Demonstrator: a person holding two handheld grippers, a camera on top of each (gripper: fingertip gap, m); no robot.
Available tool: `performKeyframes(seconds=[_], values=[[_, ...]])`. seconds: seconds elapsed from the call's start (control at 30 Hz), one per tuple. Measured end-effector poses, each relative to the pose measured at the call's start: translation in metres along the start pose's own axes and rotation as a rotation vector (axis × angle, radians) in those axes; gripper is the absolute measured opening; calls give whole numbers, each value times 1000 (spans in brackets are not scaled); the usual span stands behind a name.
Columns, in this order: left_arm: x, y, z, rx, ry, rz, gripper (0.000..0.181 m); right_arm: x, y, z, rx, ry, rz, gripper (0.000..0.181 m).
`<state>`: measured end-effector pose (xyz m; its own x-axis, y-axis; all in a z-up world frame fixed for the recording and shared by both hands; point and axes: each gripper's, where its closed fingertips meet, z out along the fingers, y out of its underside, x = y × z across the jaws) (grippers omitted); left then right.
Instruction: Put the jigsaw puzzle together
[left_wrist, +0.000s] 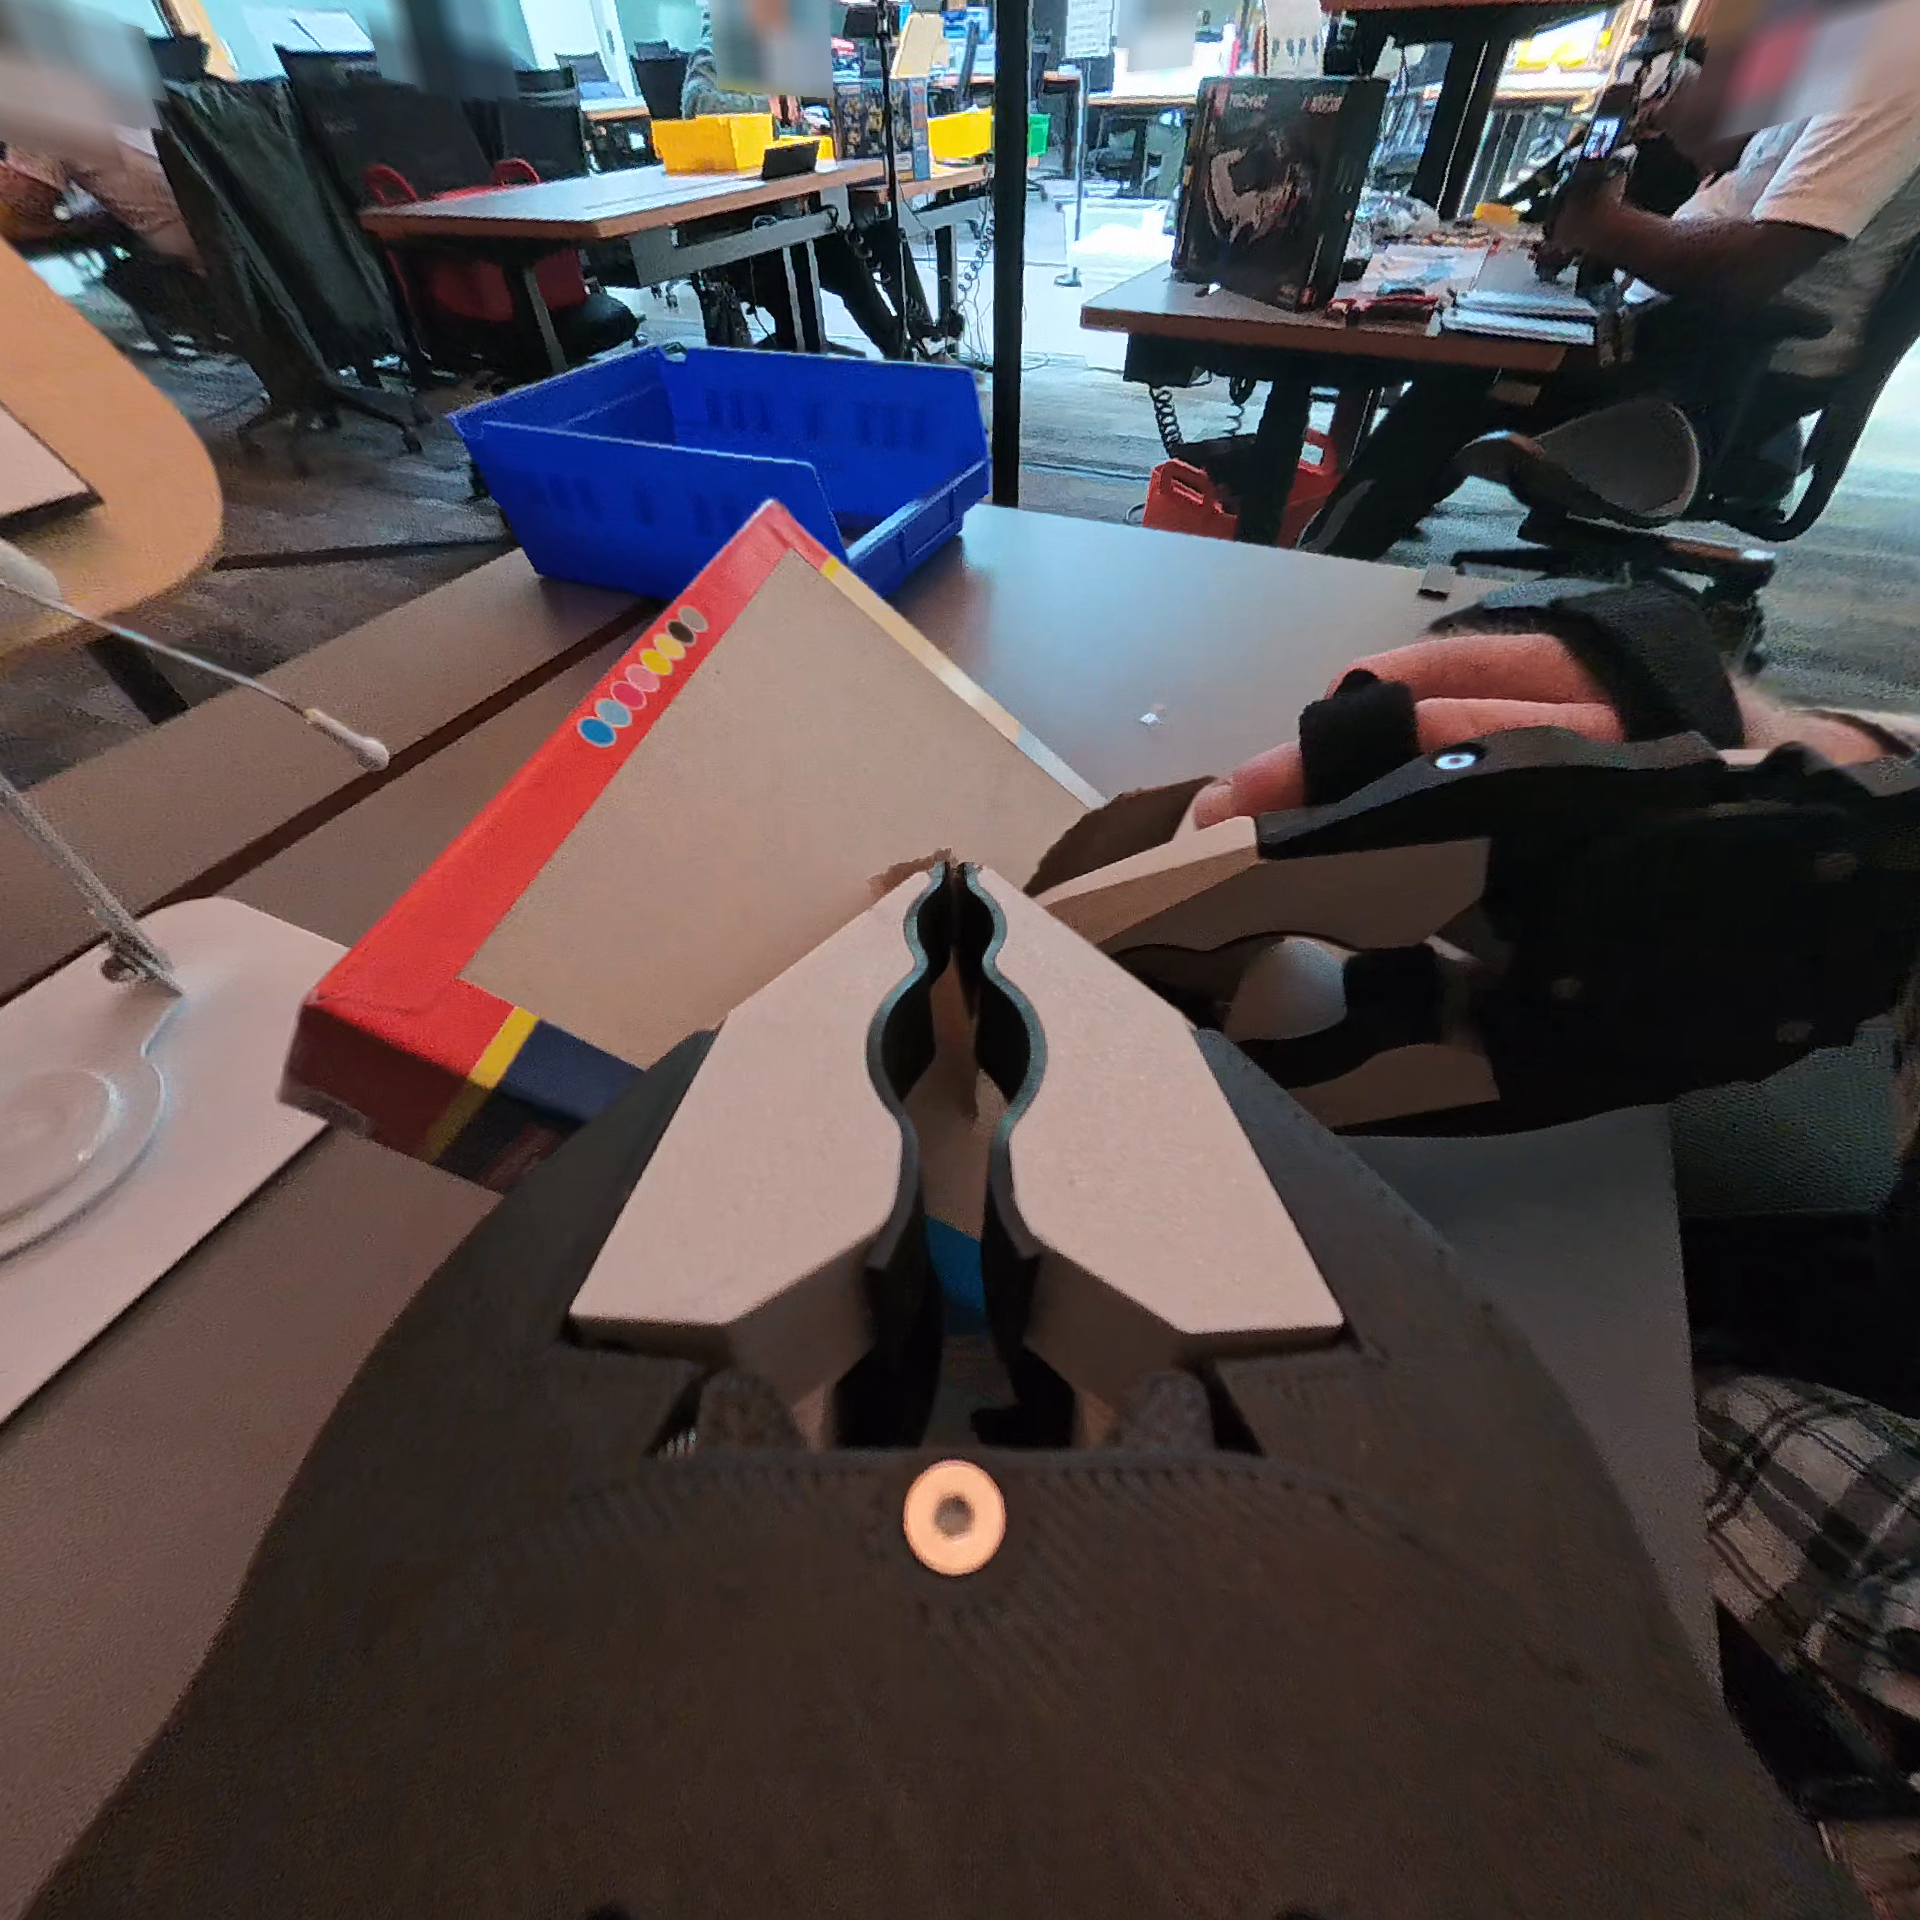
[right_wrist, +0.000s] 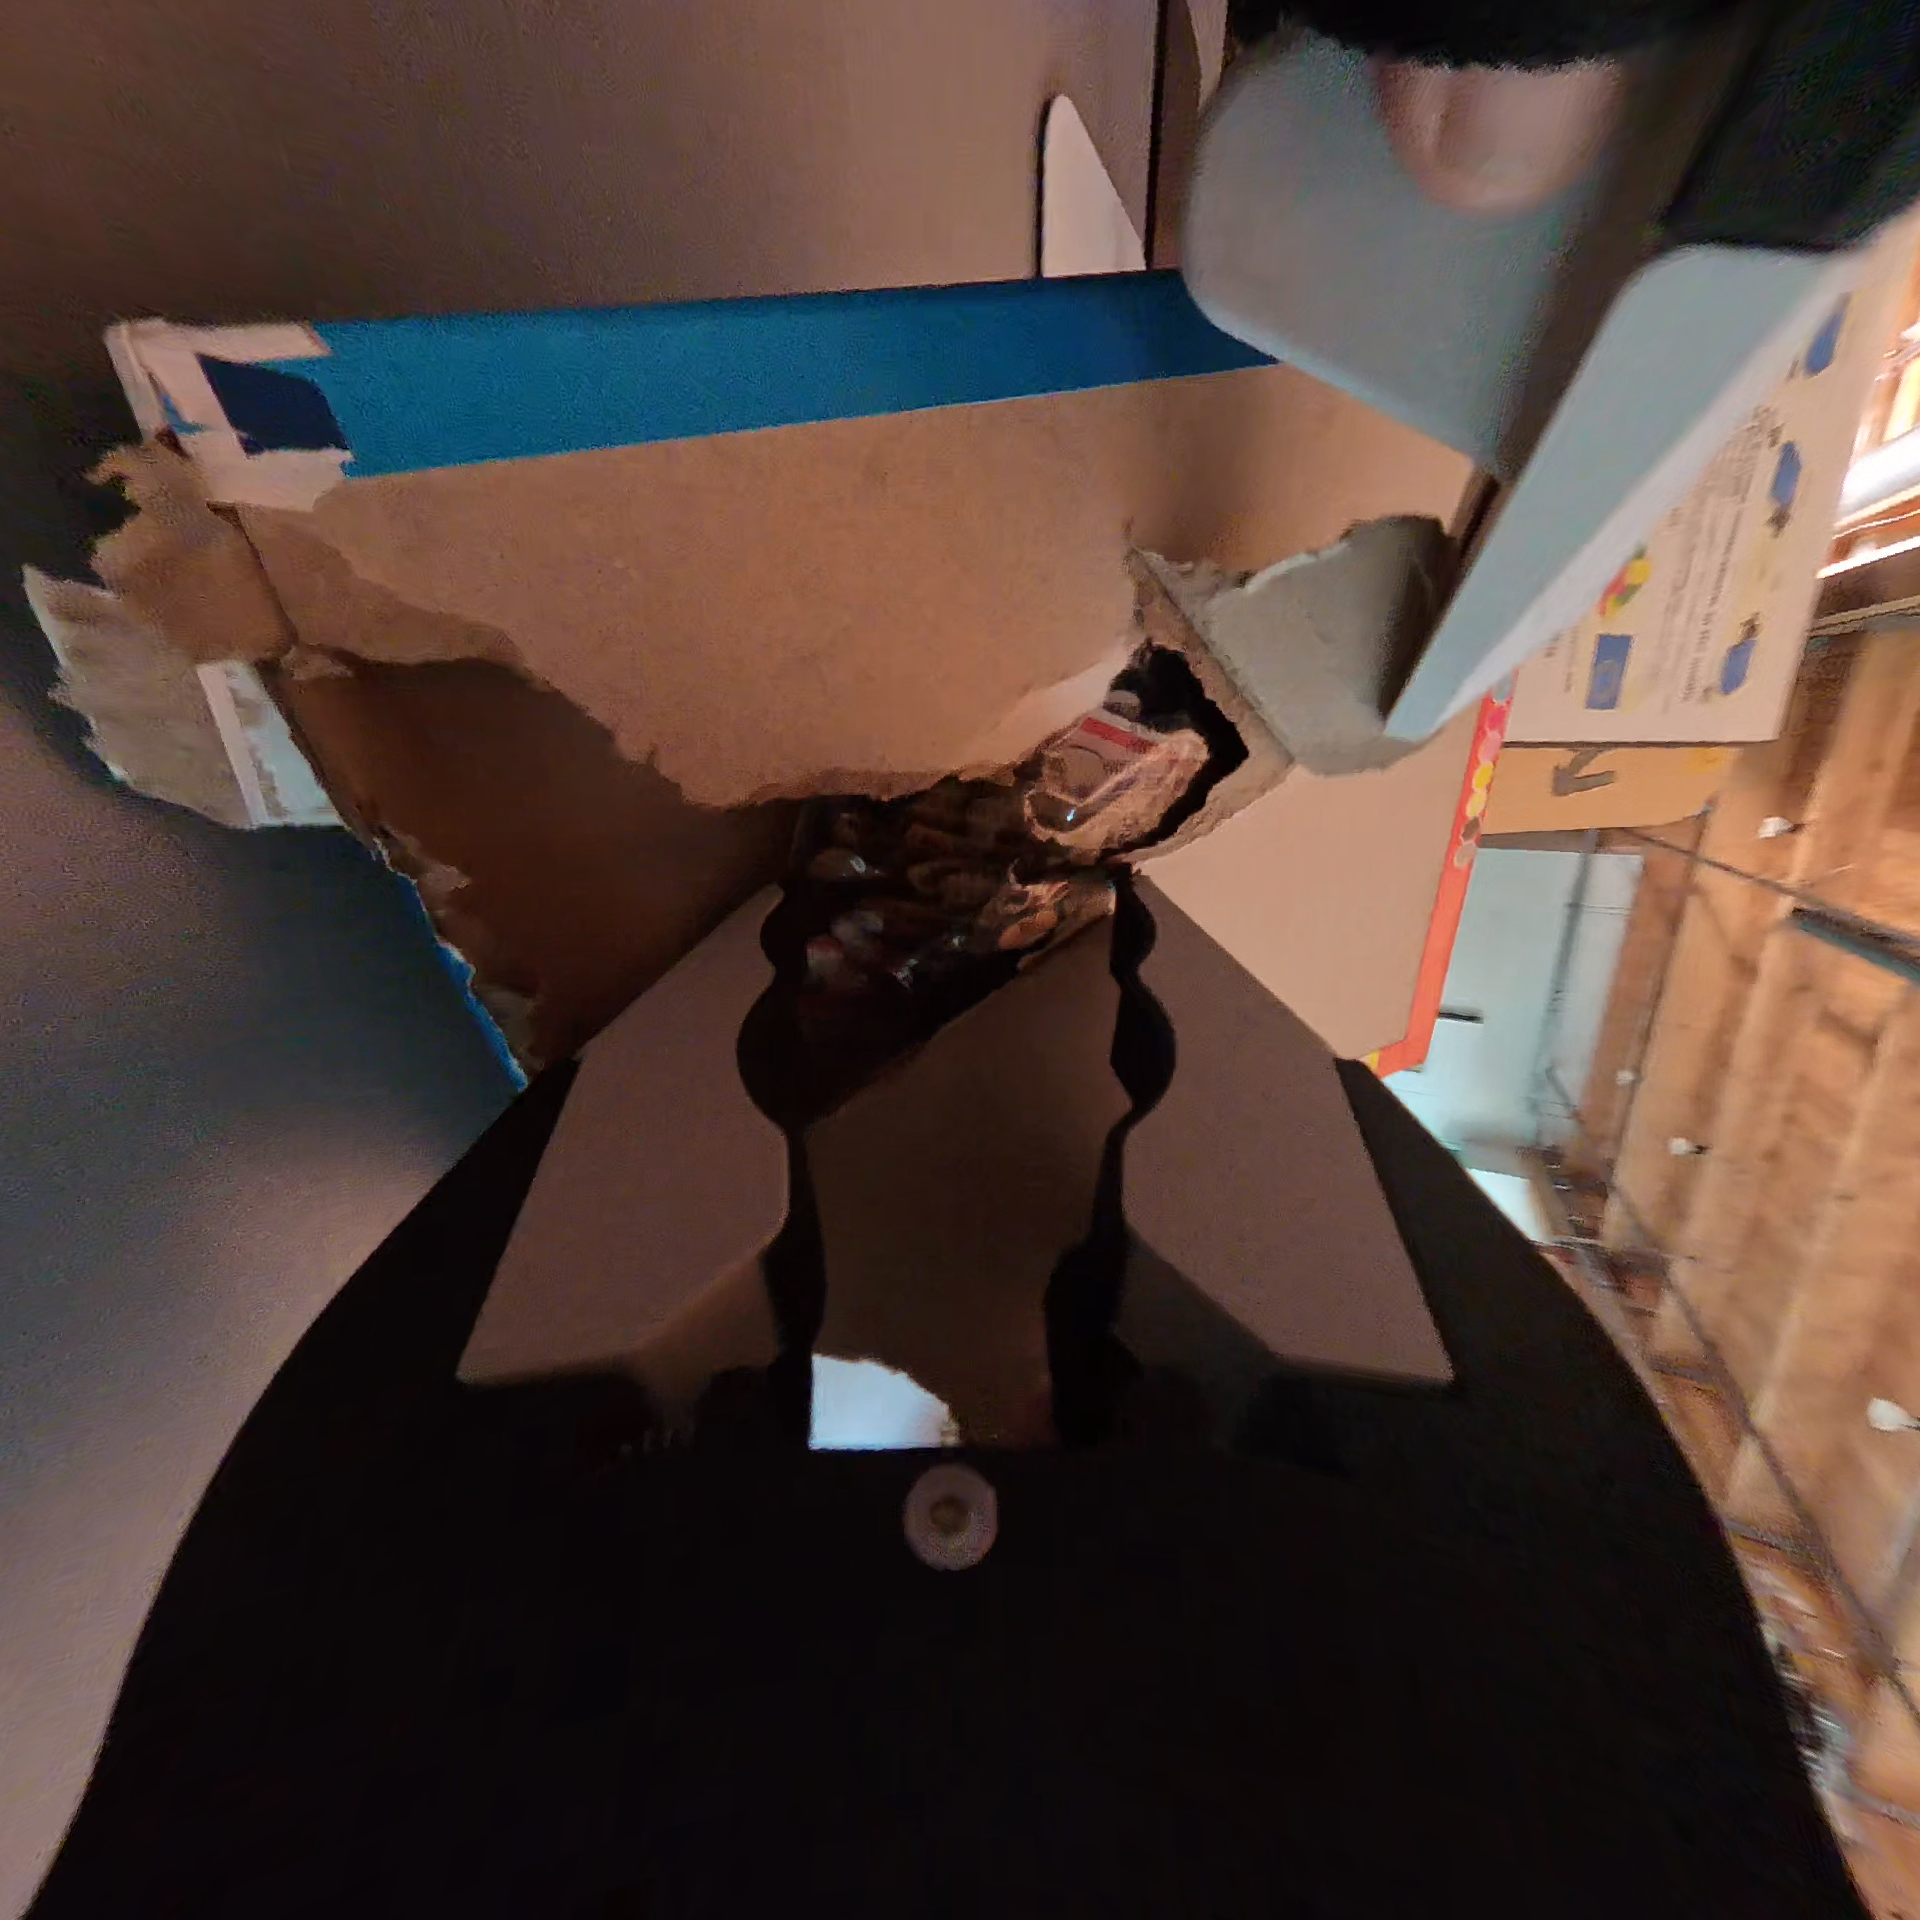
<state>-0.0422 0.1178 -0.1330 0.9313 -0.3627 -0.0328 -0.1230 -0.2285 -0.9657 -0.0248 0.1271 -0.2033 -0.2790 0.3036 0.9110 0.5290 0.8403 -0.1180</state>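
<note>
While the dark table (left_wrist: 1195, 644) fills the middle of the left wrist view, the puzzle box (left_wrist: 748, 790) sits on it, tipped up on one edge. Its bare grey cardboard face is turned to the camera and a red border runs along its 9 o'clock side. A blue bin (left_wrist: 644, 488) stands on the table just behind the box, toward 11 o'clock. A white mat (left_wrist: 156, 1143) with a clear plastic stand lies at 8 o'clock, apart from the box.

The left gripper (left_wrist: 954, 878) is clenched, its jaws nearly meeting. A strip of the box's brown cardboard is pinched between them, with a bit of blue print showing deeper in the gap.

The right gripper (right_wrist: 951, 920) comes in from 3 o'clock in the left wrist view, carried by a hand (left_wrist: 1455, 696) in black straps. In its own view the jaws stand moderately apart. A brown cardboard flap lies across the gap, and the tips sit at the ragged mouth of the box.

That end of the box is torn open, with frayed grey and brown edges and a blue side panel toward 12 o'clock. Through the hole a clear bag of puzzle pieces (right_wrist: 935, 862) shows inside the box.

As for markings, a row of coloured dots (left_wrist: 644, 675) runs along the red border. A printed panel (right_wrist: 1683, 582) with small blue pictures and fine text covers the box face at 2 o'clock in the right wrist view. The text is too blurred to read.
</note>
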Motion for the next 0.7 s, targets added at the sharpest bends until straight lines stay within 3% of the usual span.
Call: performKeyframes(seconds=[0.17, 0.27, 0.37, 0.7], values=[[2, -13, -2, 29, 33, -23, 0, 19, -7, 5, 42, 148, -93, 45], [2, -12, 1, 19, 37, -19, 0, 19, -12, 11, 59, 160, -93, 32], [-1, -19, 0, 40, 42, -25, 0, 24, -11, 17, 75, 105, -6, 0], [-41, -23, -8, 66, -63, -19, 0, 6, -12, 6, 176, -87, 197, 0]])
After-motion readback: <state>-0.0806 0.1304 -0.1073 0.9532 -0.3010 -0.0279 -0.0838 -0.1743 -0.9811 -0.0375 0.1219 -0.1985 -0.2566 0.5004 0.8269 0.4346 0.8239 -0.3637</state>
